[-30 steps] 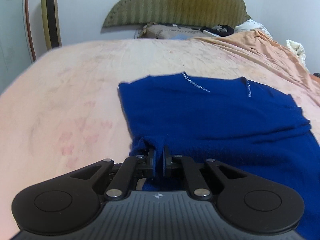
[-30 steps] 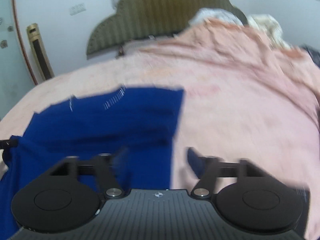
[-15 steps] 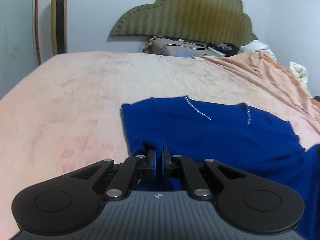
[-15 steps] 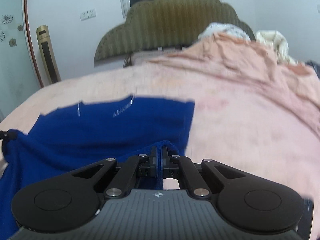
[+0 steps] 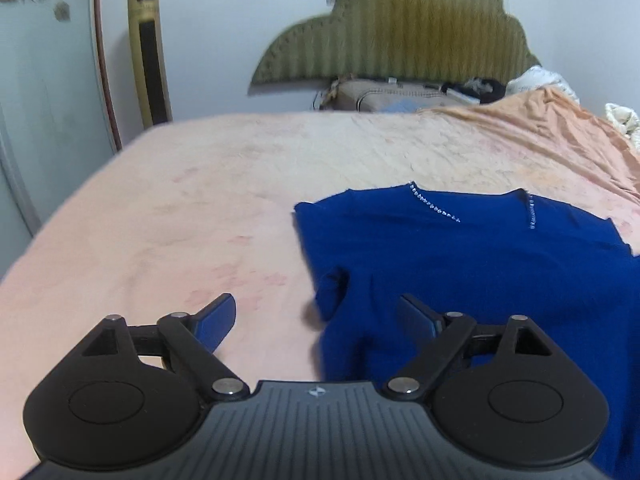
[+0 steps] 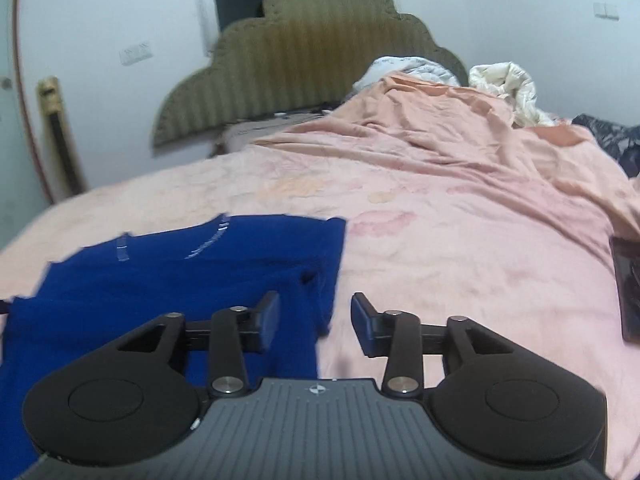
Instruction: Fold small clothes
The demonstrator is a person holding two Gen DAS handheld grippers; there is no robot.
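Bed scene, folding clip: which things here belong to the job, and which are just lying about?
Part of the job:
- blue garment, lying on the bed
- left tongs, open, just released
- right tongs, open, just released
- pink bedspread, the work surface

Lying about:
- white bedding
- dark flat object at the edge
- headboard
- clutter below it

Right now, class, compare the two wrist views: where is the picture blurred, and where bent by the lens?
Left wrist view: headboard soft, blue top fairly sharp, door edge bowed. Right wrist view: the top's sparkly trim smeared, walls curved at the corners.
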